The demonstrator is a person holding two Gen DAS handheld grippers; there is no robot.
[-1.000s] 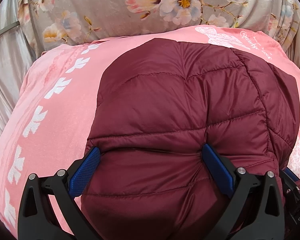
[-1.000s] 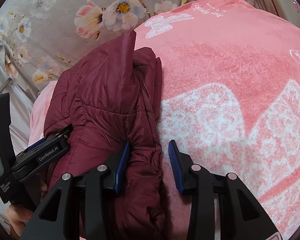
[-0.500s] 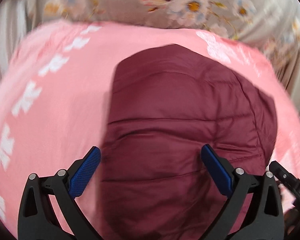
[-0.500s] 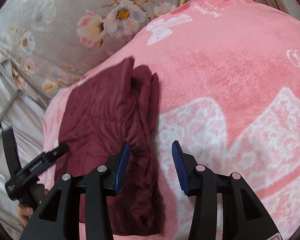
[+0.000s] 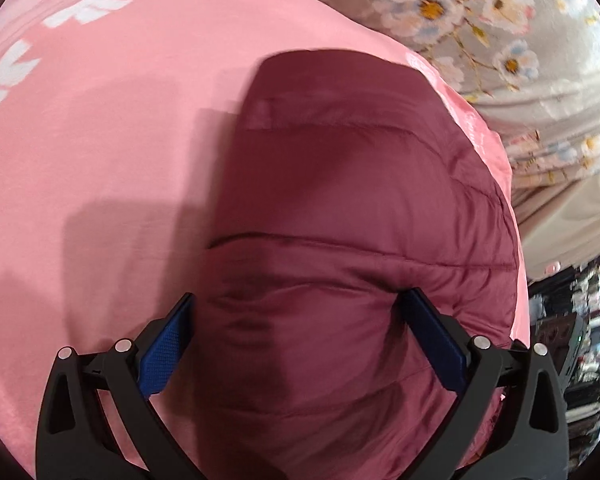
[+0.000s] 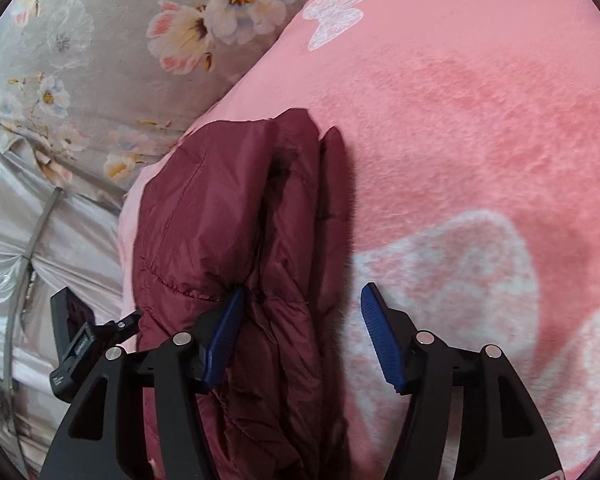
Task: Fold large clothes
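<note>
Jacket [image 5: 360,216], maroon puffer, folded bundle on pink blanket [image 5: 100,160]; long axis runs bottom to top of both frames. L claw [image 5: 300,340] spread wide, straddling near end; right pad dents fabric, left pad at bundle edge, real pinch doubtful. R claw [image 6: 302,328] jaws opening, jacket's right edge between them, right pad clear over blanket. Both claws at near end. Near hem cut off by frame bottom; layers underneath hidden; L view blurred.

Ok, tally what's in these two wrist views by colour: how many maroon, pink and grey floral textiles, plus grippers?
Maroon: 1, puffer jacket
Pink: 1, blanket
Grey floral: 1, bedding
Grippers: 2, left gripper, right gripper
Total: 5
</note>
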